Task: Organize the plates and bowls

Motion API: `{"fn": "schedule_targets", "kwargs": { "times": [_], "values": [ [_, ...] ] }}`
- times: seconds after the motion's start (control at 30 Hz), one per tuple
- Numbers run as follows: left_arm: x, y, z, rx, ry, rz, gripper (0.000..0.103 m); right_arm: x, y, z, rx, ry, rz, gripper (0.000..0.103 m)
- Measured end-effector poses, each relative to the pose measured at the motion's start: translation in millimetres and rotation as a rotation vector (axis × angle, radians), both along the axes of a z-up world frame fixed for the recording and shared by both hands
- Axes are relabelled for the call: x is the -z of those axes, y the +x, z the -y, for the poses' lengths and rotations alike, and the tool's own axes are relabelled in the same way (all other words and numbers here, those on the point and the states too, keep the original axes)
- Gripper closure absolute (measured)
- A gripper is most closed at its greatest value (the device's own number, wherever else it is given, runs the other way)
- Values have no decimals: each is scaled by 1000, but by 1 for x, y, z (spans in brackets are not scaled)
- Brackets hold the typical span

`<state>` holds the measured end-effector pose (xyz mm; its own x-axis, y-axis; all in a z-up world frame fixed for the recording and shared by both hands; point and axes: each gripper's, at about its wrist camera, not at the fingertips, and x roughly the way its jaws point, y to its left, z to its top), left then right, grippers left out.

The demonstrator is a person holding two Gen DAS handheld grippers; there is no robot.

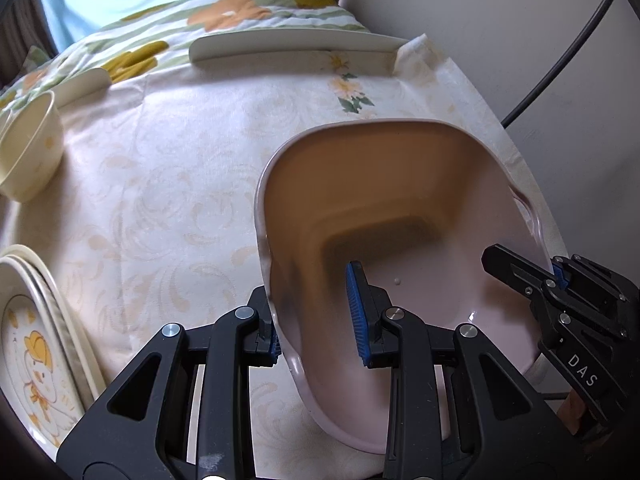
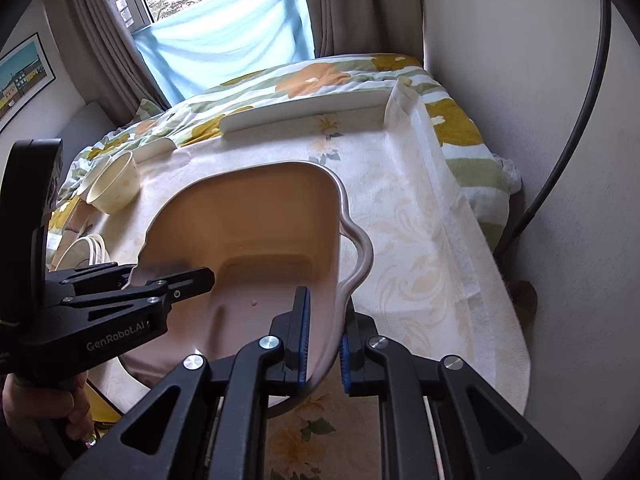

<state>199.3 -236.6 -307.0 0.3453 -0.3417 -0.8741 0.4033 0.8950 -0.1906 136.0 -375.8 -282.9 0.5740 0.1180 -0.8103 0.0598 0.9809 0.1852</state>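
Two grippers are clamped on the same pink plastic basin (image 1: 400,208), one on each side wall. The left gripper (image 1: 320,320) has its blue ribbed pads pinched over the basin's left rim, one finger inside and one outside. The right gripper (image 2: 324,344) does the same on the opposite rim, just below the curved handle cutout, jaws squeezed tight on the thin wall. The basin sits tilted over the table and has nothing in it except a tiny pale speck on the bottom.

Writing-wise: in the left wrist view the other gripper's body reads "DAS", and in the right wrist view the left one's side says "GenRobot.AI". A hand (image 2: 76,408) is wrapped around that handle at the lower left.

The table is covered by a cream tablecloth (image 1: 168,184) with faint swirls and a few printed flowers. The dishes are all still out on it: a cream bowl (image 1: 28,152) lying tipped near the left edge, and a stack of plates (image 1: 36,340) at the near left, the top one printed with a cartoon duckling in a yellow hat. Behind the table there's a floral duvet (image 2: 320,76), and a window with grey curtains (image 2: 104,52) and a light blue cloth hung across it. A framed picture (image 2: 24,76) hangs on the left wall.
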Motion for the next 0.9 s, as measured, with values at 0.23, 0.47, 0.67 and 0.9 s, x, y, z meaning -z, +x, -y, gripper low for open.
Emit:
{"fn": "schedule_targets", "kwargs": {
  "times": [0.23, 0.47, 0.67, 0.9],
  "values": [
    [4, 0, 5, 1, 26, 13, 78, 8, 2, 6, 10, 23, -12, 91],
    [6, 0, 9, 4, 67, 34, 78, 13, -1, 13, 31, 88, -18, 91],
    [10, 1, 11, 11, 108, 28, 77, 14, -2, 21, 81, 165, -31, 70],
    [1, -4, 4, -8, 106, 78, 11, 13, -4, 29, 130, 240, -22, 43]
  ]
}}
